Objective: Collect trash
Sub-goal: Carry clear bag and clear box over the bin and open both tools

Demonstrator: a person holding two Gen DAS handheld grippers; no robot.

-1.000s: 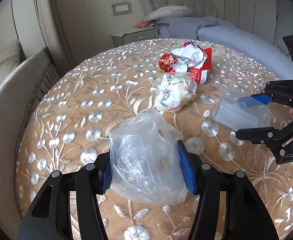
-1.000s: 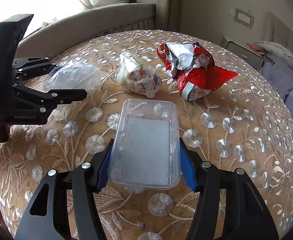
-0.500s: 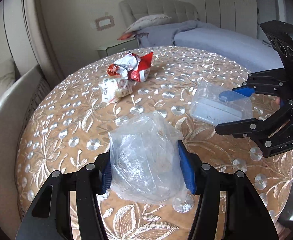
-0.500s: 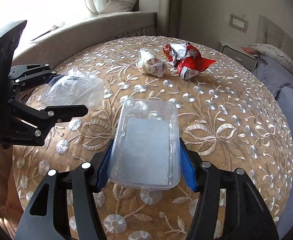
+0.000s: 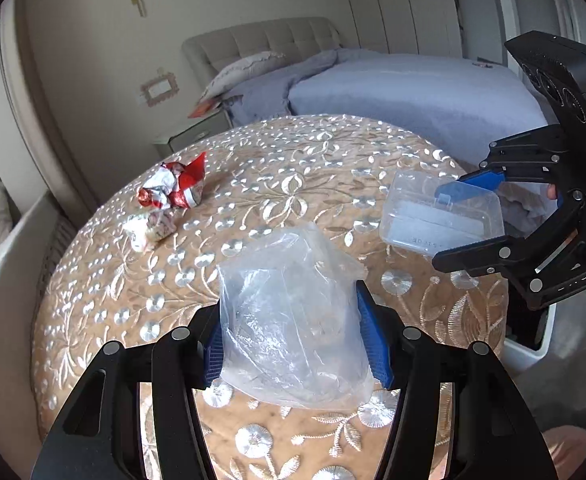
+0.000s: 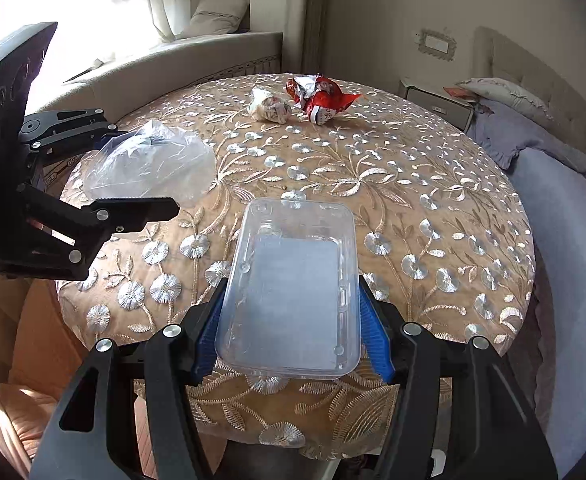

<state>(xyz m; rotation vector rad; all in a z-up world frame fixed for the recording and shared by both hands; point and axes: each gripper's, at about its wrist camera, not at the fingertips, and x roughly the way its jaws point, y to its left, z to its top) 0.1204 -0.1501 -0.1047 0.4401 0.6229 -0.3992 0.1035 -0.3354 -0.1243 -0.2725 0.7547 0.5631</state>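
Trash is being held in both grippers above the round embroidered table [image 6: 433, 184]. A clear plastic tray [image 6: 293, 288] is being clamped at lower centre of the right wrist view by the right gripper [image 6: 291, 332], jaws half-open against its sides. A crumpled clear plastic bag [image 5: 289, 320] is being pinched at lower centre of the left wrist view by the left gripper [image 5: 293, 344]. A red wrapper [image 6: 321, 96] and a white wad [image 6: 269, 108] are being left lying at the table's far edge, top centre.
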